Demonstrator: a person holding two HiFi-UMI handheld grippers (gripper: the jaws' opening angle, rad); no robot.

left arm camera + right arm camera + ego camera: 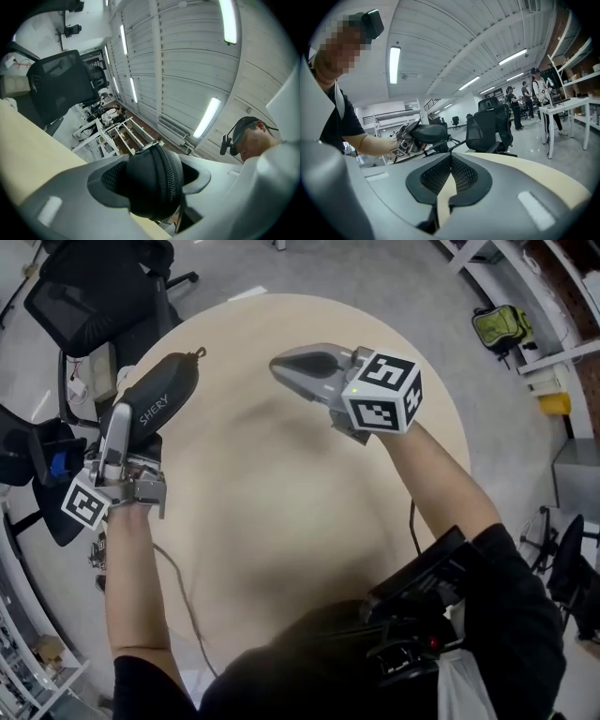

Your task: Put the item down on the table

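The left gripper [127, 432] has its jaws clamped on the near end of the black zipped case [161, 401], whose length runs straight ahead of them above the worktop's [281, 521] left rim, while the right gripper [292, 369], jaws together and empty, hangs farther off.

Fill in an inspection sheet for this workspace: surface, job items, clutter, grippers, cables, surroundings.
Surface: round beige table, top bare.
Job's things: black zippered case, held at the table's left edge, apparently lifted and not yet set down.
Clutter: nothing seen on the table.
Grippers: left gripper clamped on the case; right gripper has its jaws together with nothing between them, over the table's far side.
Cables: long cable trails from the left gripper across the table; short cable runs beside the right forearm.
Surroundings: black office chairs, yellow-green bag on the floor, people standing in the distance.
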